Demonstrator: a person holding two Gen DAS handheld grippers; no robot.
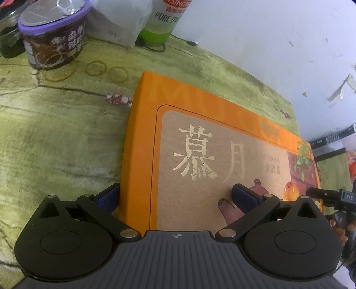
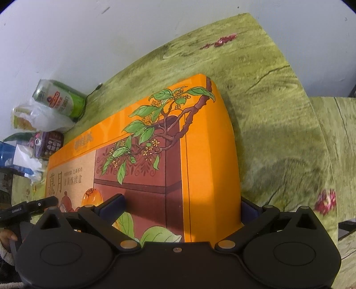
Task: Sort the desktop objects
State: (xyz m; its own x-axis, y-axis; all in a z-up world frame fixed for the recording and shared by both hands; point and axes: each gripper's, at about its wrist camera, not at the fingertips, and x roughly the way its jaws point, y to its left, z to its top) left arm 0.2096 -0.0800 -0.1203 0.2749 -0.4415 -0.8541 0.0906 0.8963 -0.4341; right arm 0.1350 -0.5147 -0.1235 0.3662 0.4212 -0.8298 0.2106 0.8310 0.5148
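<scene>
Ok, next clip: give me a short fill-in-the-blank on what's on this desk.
1. Both open grippers straddle opposite ends of a large ____ gift box.
2. The dark snack tub has a ____ lid.
3. Loose ____ bands lie beside that tub.
4. The tablecloth is mostly ____.

Missing words: orange; purple; rubber; green

The box (image 1: 200, 144) lies flat on the table (image 1: 55, 137), its far edge near the wall (image 1: 267, 44). Behind its left end stand a tub (image 1: 53, 37), a bag (image 1: 120, 22) and a can (image 1: 164, 20) in a row along the wall, with rubber bands (image 1: 95, 67) lying before them. The left gripper (image 1: 178, 195) straddles the box's left end, the right gripper (image 2: 182, 206) its right end.
</scene>
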